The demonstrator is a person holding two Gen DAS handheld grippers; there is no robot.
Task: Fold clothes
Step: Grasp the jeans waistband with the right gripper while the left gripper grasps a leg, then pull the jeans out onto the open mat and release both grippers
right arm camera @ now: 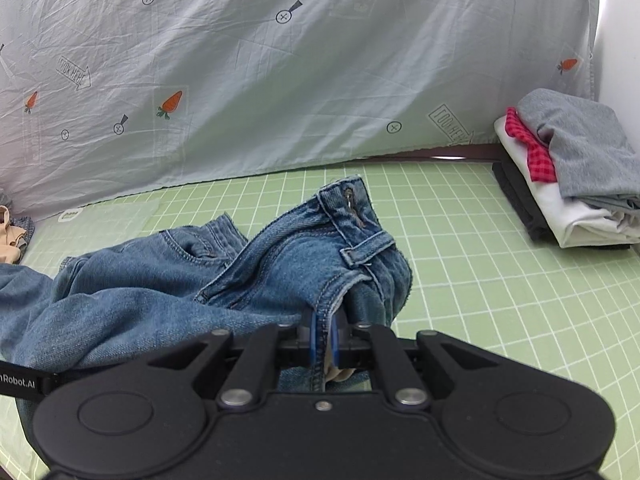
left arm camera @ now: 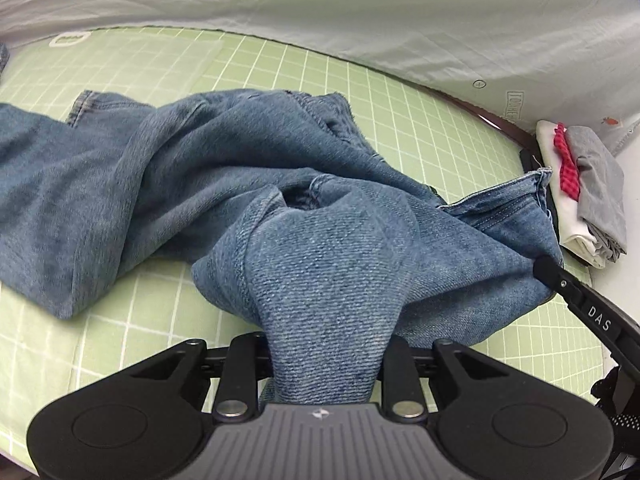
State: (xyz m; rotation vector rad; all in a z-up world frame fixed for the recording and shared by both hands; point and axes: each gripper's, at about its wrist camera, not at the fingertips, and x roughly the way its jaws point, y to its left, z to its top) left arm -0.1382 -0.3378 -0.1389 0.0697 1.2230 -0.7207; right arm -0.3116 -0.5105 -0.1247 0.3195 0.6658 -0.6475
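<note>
Crumpled blue jeans (left arm camera: 168, 168) lie on the green grid mat (left arm camera: 400, 92), each gripper's jaws clenched on denim, left gripper (left arm camera: 324, 364) on a bunched fold, right gripper (right arm camera: 322, 344) at the waistband (right arm camera: 288, 236), apparently for lifting and spreading.

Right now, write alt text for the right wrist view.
The right gripper is shut on the waistband edge of blue jeans, which lie crumpled across a green grid mat. A stack of folded clothes sits at the mat's far right, before a carrot-print sheet.
</note>
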